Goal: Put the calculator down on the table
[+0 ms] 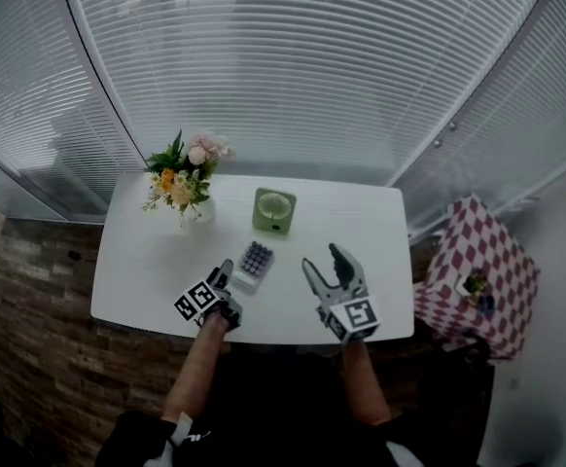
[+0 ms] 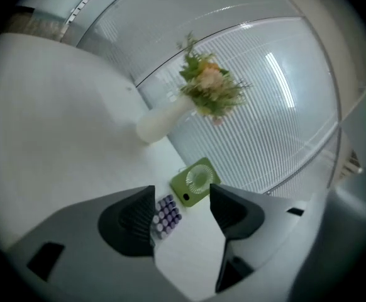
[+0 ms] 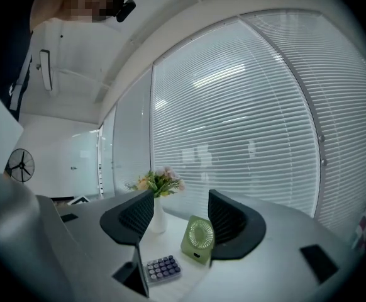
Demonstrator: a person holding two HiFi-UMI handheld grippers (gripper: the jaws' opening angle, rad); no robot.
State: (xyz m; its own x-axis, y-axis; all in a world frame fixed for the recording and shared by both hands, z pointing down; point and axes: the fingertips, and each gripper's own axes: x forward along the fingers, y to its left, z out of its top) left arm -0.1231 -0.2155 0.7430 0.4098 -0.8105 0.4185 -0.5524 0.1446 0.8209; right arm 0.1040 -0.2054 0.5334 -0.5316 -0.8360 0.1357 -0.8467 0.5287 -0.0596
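Note:
The calculator (image 1: 255,262) is a small white pad with purple keys, lying flat on the white table (image 1: 147,261). My left gripper (image 1: 225,275) hovers just behind its near left corner, open, nothing between its pads. In the left gripper view the calculator (image 2: 166,216) shows on the tabletop beyond the left jaw, with the gripper (image 2: 182,206) raised above it. My right gripper (image 1: 322,261) is held open over the table to the calculator's right, empty. The right gripper view has the calculator (image 3: 163,268) low between the jaws of the gripper (image 3: 180,209), lying apart from them.
A green desk fan (image 1: 274,210) stands just behind the calculator. A white vase of flowers (image 1: 184,178) sits at the table's far left. A red-checked cloth-covered stand (image 1: 477,270) is off the right end. Window blinds rise behind the table.

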